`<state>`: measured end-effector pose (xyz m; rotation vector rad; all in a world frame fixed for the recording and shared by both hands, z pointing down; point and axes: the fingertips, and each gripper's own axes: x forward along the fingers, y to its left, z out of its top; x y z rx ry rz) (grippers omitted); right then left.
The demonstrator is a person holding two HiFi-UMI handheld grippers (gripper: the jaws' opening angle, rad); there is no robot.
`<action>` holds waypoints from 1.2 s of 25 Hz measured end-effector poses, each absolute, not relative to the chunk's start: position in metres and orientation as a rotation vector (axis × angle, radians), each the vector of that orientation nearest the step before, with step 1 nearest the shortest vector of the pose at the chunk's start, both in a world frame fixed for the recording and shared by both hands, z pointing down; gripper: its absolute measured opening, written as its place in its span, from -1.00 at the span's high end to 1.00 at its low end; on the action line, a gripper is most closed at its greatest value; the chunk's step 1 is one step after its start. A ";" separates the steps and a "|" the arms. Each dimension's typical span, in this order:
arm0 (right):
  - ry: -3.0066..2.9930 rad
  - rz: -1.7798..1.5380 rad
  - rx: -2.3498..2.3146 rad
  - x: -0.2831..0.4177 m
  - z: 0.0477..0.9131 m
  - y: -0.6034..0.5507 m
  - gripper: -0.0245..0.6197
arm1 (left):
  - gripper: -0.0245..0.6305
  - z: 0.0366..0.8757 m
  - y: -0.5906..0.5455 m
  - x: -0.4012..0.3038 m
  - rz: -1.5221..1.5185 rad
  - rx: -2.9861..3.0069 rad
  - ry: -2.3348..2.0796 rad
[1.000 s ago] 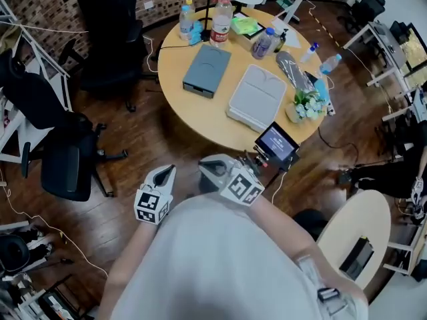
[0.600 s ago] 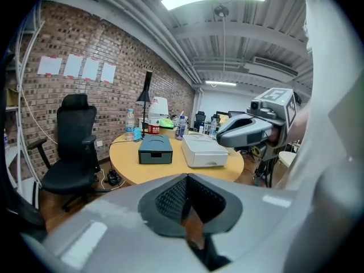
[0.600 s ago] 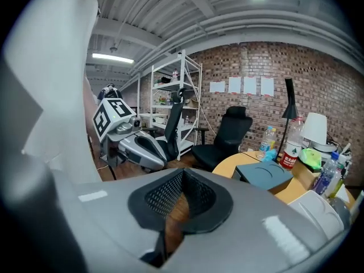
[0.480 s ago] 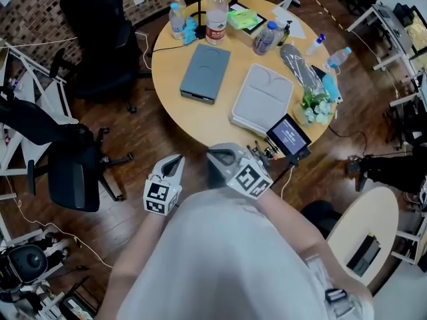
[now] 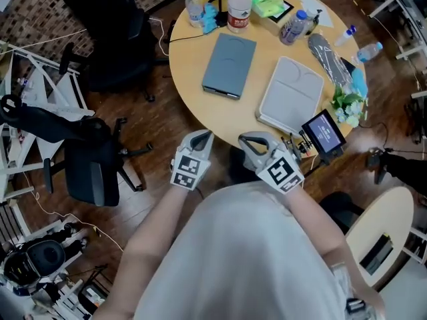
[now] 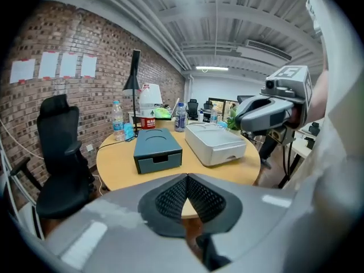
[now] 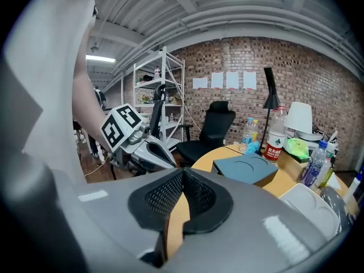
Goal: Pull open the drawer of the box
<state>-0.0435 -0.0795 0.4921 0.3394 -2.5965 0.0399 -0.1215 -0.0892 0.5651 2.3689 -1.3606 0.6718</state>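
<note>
Dark box (image 5: pixel 229 65): upper centre, on round table (image 5: pixel 190 65), drawer shut, untouched; pale box (image 5: pixel 291 93) beside it likewise. Left gripper (image 5: pixel 202 137), right gripper (image 5: pixel 249 142): lower centre, short of table, jaws together, empty. Whole pull remains.

Left hand-held gripper (image 5: pixel 202 138) and right hand-held gripper (image 5: pixel 249 141) nearer the table (image 5: pixel 193 65).

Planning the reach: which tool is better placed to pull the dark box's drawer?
Left, likely: the left tool faces the drawer squarely; the right tool views the dark box obliquely.
</note>
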 end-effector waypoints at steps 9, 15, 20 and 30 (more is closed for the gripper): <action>-2.590 0.064 0.432 -0.039 0.490 -0.116 0.92 | 0.91 0.592 -0.143 -0.124 0.903 2.442 -1.379; -2.564 0.064 0.459 -0.038 0.501 -0.125 0.92 | 0.91 0.614 -0.168 -0.115 1.124 2.560 -1.349; -2.554 0.079 0.487 -0.031 0.509 -0.135 0.92 | 0.91 0.628 -0.185 -0.112 1.317 2.615 -1.352; -2.563 0.140 0.528 -0.026 0.513 -0.140 0.92 | 0.84 0.643 -0.216 -0.113 1.808 2.639 -1.278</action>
